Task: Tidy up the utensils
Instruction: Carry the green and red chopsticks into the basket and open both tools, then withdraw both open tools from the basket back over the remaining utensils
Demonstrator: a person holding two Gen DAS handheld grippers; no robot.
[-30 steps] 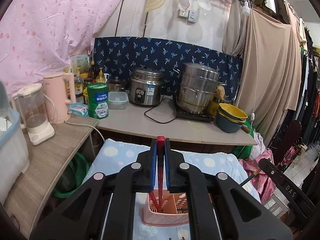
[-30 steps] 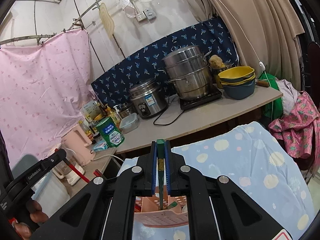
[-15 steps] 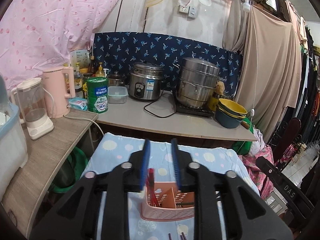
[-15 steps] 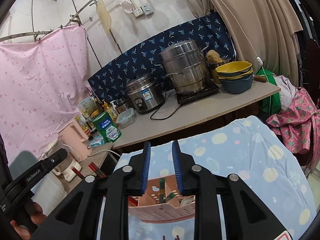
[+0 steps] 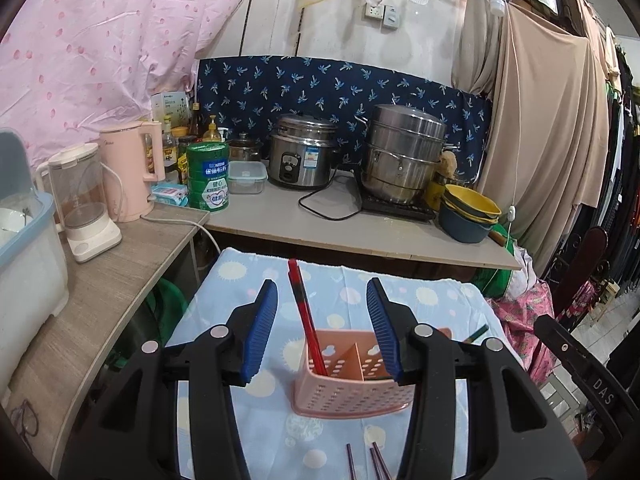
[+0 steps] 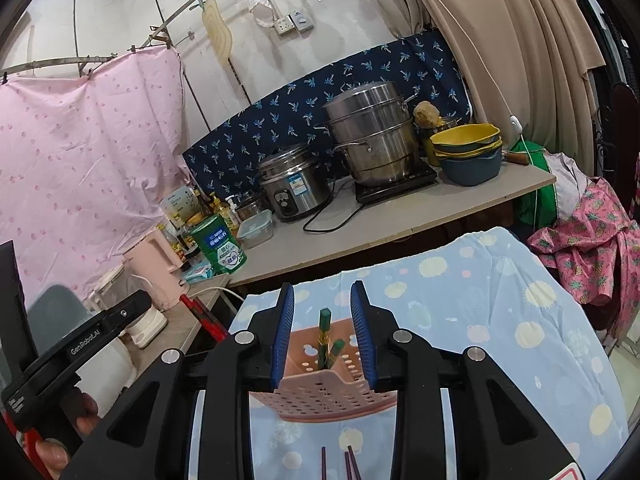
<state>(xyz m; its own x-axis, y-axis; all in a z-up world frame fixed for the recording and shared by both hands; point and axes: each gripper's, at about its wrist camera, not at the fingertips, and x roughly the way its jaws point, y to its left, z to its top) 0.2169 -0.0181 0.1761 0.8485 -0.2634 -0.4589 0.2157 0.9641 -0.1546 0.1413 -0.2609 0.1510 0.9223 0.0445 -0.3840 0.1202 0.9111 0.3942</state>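
A pink perforated basket stands on the blue dotted cloth. Red chopsticks stand in its left compartment, leaning left, free between the widening jaws of my left gripper. In the right wrist view the basket holds green chopsticks upright between the jaws of my right gripper, which are opening and do not touch them. Purple chopsticks lie on the cloth in front of the basket. The left gripper's body, with a hand on it, shows at the left.
Behind the cloth runs a counter with a rice cooker, a steel steamer pot, stacked bowls and a green tin. A pink kettle and a blender stand on the left shelf.
Both grippers opened from shut. The red chopsticks left the left jaws and the green ones left the right jaws. Both pairs now stand in the basket. Both hands sank a little.
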